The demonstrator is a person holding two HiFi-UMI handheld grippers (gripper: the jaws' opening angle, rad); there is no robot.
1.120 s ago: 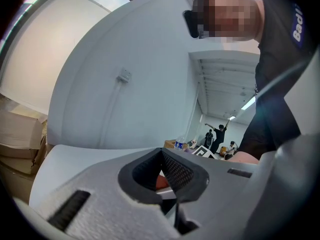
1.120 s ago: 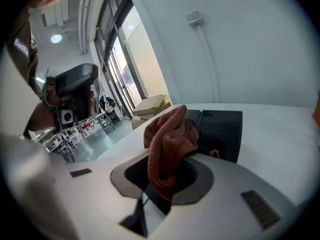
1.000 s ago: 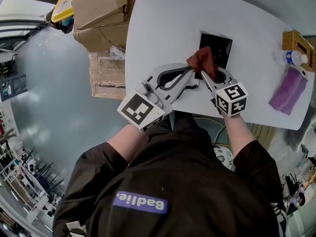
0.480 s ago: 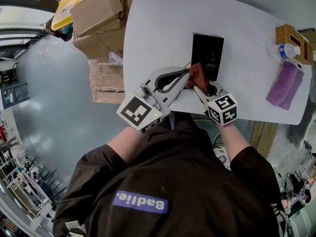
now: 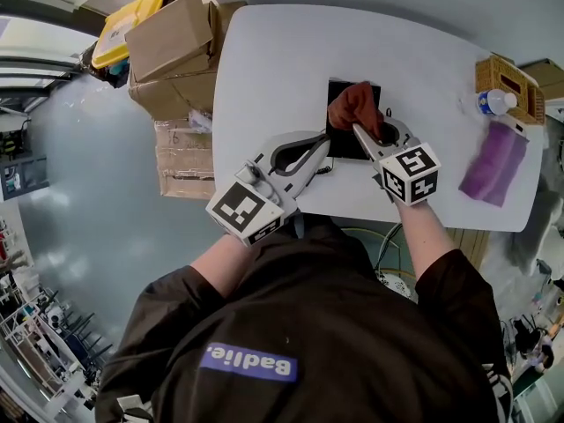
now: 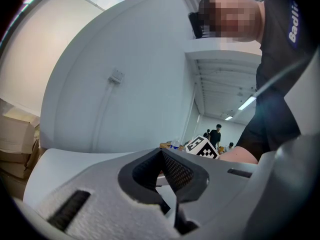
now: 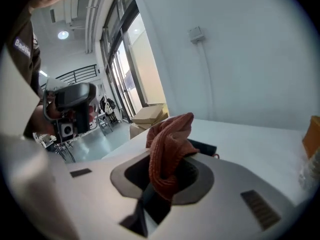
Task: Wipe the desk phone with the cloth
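A black desk phone (image 5: 342,139) lies flat on the white table (image 5: 282,69). My right gripper (image 5: 358,128) is shut on a rust-red cloth (image 5: 354,104), which rests bunched on the phone's upper part. In the right gripper view the cloth (image 7: 167,146) stands up out of the right gripper (image 7: 161,181), and a sliver of the phone (image 7: 204,147) shows behind it. My left gripper (image 5: 322,146) lies low on the table with its tips at the phone's lower left edge. In its own view the left gripper (image 6: 166,170) has its jaws together with nothing visible between them.
Cardboard boxes (image 5: 176,29) and a yellow item (image 5: 123,11) are stacked off the table's left edge. At the table's right end are a wicker basket (image 5: 504,76), a water bottle (image 5: 490,102) and a purple cloth (image 5: 488,161). People stand far off in the left gripper view.
My right gripper has carried the cloth from the phone's near left corner up onto its upper part. The left gripper has stayed by the phone's near left edge.
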